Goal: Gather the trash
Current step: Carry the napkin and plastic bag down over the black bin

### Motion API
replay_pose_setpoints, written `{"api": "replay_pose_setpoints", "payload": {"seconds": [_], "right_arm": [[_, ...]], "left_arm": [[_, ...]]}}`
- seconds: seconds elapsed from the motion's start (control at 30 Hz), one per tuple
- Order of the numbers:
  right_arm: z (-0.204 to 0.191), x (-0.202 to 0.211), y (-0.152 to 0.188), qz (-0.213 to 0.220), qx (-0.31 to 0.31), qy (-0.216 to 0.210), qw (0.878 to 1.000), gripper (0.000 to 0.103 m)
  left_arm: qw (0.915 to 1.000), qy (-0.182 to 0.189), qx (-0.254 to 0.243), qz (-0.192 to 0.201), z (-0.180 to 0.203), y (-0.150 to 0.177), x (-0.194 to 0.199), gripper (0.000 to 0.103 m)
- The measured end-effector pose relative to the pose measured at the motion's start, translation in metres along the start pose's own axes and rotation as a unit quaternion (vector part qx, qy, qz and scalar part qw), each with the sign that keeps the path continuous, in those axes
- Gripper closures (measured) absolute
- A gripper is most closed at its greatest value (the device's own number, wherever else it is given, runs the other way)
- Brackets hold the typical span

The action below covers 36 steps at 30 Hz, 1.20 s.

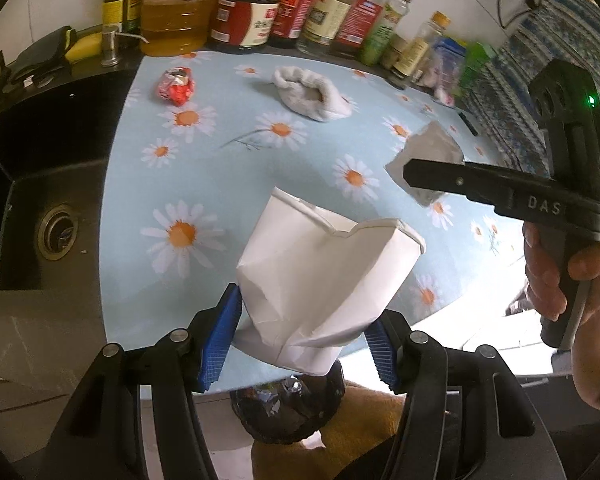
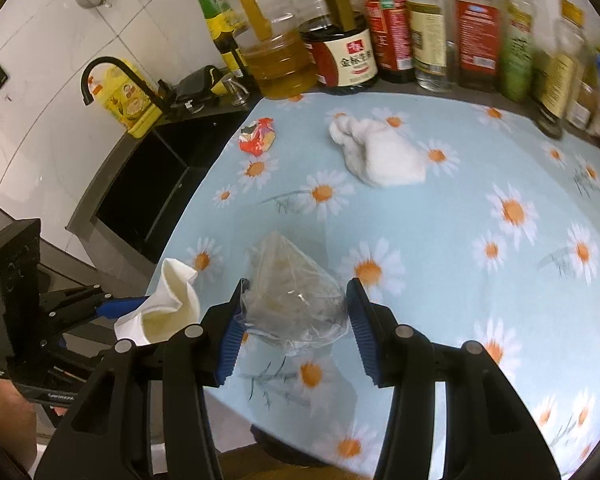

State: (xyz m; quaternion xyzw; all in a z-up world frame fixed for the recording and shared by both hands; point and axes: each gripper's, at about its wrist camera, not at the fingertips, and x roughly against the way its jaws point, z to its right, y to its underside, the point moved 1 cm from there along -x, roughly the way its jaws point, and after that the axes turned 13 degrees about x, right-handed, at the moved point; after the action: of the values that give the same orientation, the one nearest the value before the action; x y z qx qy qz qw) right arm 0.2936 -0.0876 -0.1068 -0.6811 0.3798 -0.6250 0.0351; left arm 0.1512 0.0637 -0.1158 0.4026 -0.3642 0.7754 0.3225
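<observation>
Between the blue pads of the left gripper (image 1: pixel 302 334) sits a crushed white paper cup (image 1: pixel 324 276), clamped above the daisy tablecloth (image 1: pixel 220 168). The right gripper (image 2: pixel 294 320) pinches a clear plastic bag (image 2: pixel 292 300), its contents blurred. Farther off lie a red wrapper (image 1: pixel 176 87) and a white cloth (image 1: pixel 312 94), well apart, before a row of bottles (image 1: pixel 260 12). Below the cup, a dark bag (image 1: pixel 288 412) is half hidden.

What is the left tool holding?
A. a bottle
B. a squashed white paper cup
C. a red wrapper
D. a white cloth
B: the left tool pinches the squashed white paper cup, while the red wrapper and white cloth lie on the table.
</observation>
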Motion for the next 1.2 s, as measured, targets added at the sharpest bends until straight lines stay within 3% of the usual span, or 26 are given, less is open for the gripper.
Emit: {"api": "replay_pose_setpoints", "payload": {"seconds": [0.57, 0.97, 1.2], "right_arm": [[-0.050, 0.033, 0.081, 0.011, -0.043, -0.008, 0.999, 0.054], [-0.078, 0.018, 0.140, -0.029, -0.050, -0.020, 0.998, 0.054], [-0.078, -0.009, 0.174, -0.070, -0.069, -0.028, 0.995, 0.054]], "left_arm": [[0.9986, 0.045, -0.012, -0.025, 0.001, 0.071, 0.012, 0.046], [0.9960, 0.063, -0.009, -0.063, -0.004, 0.114, 0.007, 0.046], [0.9923, 0.055, 0.002, -0.112, -0.015, 0.140, -0.029, 0.046]]}}
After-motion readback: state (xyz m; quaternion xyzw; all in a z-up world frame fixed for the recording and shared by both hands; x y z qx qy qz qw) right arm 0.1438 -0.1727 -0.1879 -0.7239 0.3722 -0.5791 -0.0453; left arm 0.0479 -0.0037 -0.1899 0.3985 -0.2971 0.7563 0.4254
